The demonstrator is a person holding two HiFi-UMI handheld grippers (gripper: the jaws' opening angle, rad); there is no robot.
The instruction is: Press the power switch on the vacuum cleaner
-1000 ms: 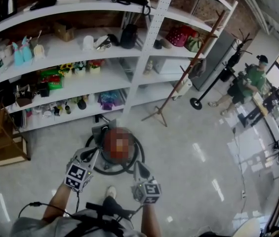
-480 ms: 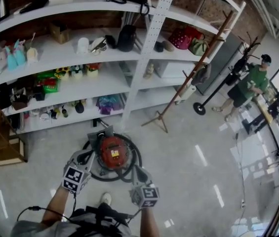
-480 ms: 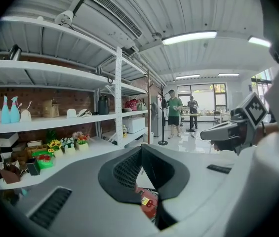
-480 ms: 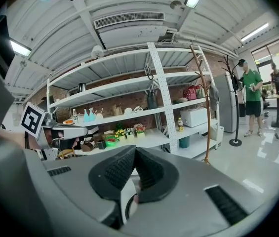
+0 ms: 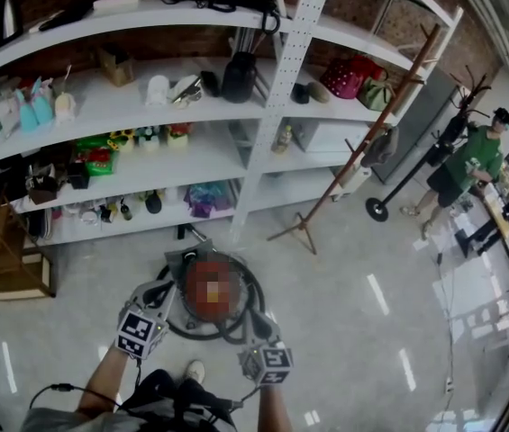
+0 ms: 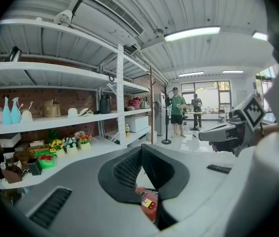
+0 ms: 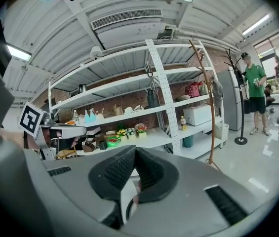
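Vacuum cleaner stood on floor, just ahead of and below left gripper; right gripper slightly farther. Both jaws were closed, empty.

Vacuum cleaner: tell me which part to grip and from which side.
Grip the black hose looped around the vacuum cleaner, coming straight down from above with the right gripper. The hose is a thin tube the jaws can likely span; the body inside the loop looks too broad, and everything lies flat on the floor.
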